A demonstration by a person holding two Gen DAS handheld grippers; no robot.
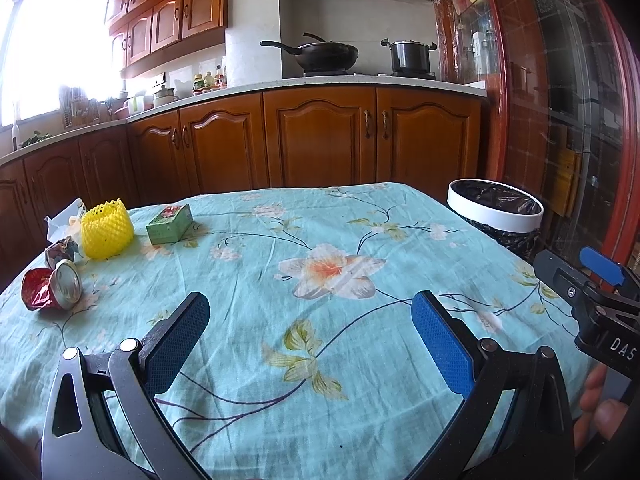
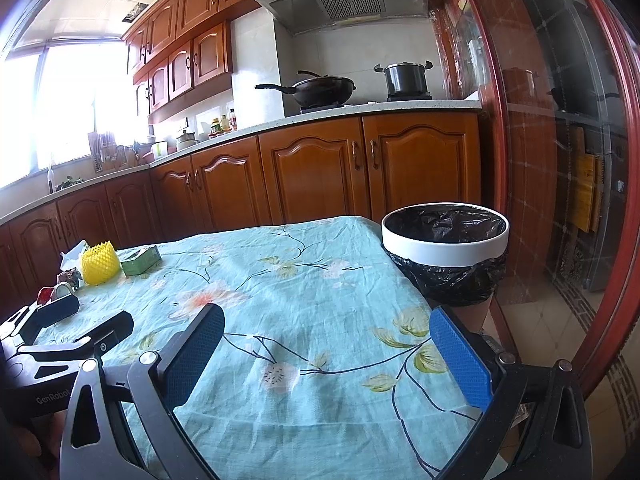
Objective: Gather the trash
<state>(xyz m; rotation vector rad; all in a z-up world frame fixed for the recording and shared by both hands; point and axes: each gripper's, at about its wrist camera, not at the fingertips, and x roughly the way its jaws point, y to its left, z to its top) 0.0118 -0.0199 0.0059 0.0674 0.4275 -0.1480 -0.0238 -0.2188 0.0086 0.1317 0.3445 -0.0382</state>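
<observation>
Trash lies at the table's far left: a crushed red can (image 1: 50, 289), a crumpled wrapper (image 1: 60, 251), a yellow foam net (image 1: 106, 229), a green box (image 1: 169, 224) and white tissue (image 1: 60, 220). The foam net (image 2: 100, 265) and green box (image 2: 141, 261) also show in the right wrist view. A white-rimmed bin with a black bag (image 2: 445, 240) stands off the table's far right corner; it also shows in the left wrist view (image 1: 495, 210). My left gripper (image 1: 310, 338) is open and empty over the cloth. My right gripper (image 2: 326, 354) is open and empty near the right edge.
The table carries a light blue floral cloth (image 1: 320, 240). Wooden kitchen cabinets (image 1: 320, 140) run behind it, with a wok (image 1: 326, 56) and a pot (image 1: 410, 56) on the stove. A red-framed glass door (image 2: 560, 160) stands at the right.
</observation>
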